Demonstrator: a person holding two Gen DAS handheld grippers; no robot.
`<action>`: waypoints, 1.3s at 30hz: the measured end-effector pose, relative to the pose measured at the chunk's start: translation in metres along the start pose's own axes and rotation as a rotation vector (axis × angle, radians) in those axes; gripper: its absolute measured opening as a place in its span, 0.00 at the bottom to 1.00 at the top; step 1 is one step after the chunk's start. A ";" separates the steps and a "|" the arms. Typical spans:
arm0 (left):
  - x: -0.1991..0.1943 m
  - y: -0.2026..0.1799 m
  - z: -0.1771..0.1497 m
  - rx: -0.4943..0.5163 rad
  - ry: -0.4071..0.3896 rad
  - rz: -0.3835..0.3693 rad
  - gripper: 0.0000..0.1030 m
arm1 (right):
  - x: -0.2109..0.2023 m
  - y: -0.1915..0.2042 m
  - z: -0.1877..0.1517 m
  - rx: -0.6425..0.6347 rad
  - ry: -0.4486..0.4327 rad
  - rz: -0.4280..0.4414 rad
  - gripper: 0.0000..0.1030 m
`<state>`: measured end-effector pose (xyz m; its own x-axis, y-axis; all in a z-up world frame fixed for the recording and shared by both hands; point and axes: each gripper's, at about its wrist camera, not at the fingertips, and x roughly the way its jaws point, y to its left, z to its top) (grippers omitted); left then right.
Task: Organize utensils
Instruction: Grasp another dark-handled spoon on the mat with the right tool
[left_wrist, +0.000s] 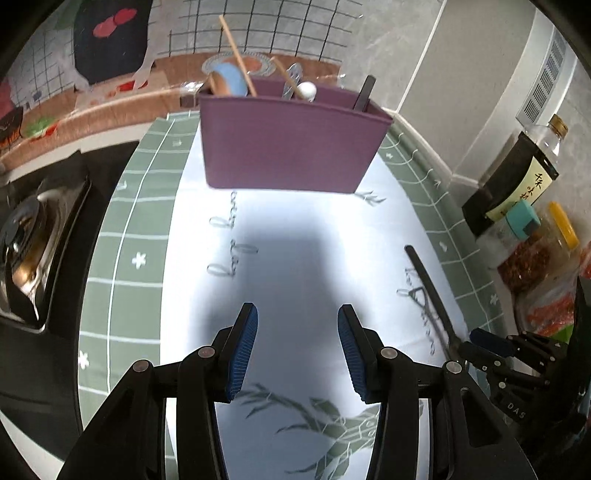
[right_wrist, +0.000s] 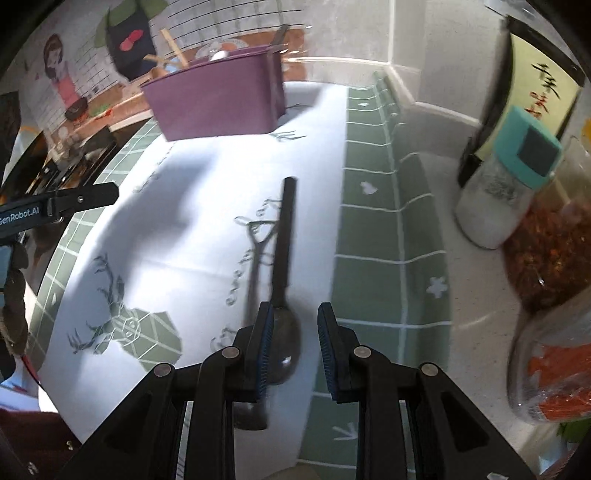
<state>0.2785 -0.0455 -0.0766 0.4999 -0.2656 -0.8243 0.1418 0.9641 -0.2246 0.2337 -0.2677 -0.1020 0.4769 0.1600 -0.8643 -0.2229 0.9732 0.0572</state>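
- Left wrist view: the left gripper (left_wrist: 297, 347) was held open over bare white cloth (left_wrist: 295, 240), nothing between its jaws. The purple utensil box (left_wrist: 291, 147) was seen straight ahead, clear room lying before it. A black spoon (left_wrist: 432, 291) was seen off to the right, near the cloth's green border.
- Right wrist view: the right gripper (right_wrist: 295, 347) was parted, unclamped, the spoon's bowl (right_wrist: 286, 339) seen between its pads. Jars (right_wrist: 495, 199) were crowded along the right edge.

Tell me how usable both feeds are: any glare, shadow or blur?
Left wrist view: white patterned cloth blown out near the purple rectangular utensil box, a dark shadow mid-cloth, edges bent by fisheye. Right wrist view: motion blur smears the dark long-handled spoon and teal-capped shaker jar.
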 end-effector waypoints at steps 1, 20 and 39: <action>0.000 0.002 -0.002 -0.009 0.005 -0.001 0.45 | 0.000 0.003 -0.002 -0.009 -0.002 -0.002 0.23; -0.020 0.060 -0.022 -0.155 0.006 0.035 0.45 | 0.031 0.050 0.039 -0.019 -0.024 0.057 0.23; 0.004 -0.025 -0.039 0.042 0.137 -0.077 0.45 | 0.026 0.019 0.024 0.017 -0.036 -0.048 0.10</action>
<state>0.2435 -0.0707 -0.0952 0.3653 -0.3327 -0.8694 0.2122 0.9391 -0.2703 0.2622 -0.2407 -0.1109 0.5168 0.1188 -0.8478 -0.1848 0.9825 0.0250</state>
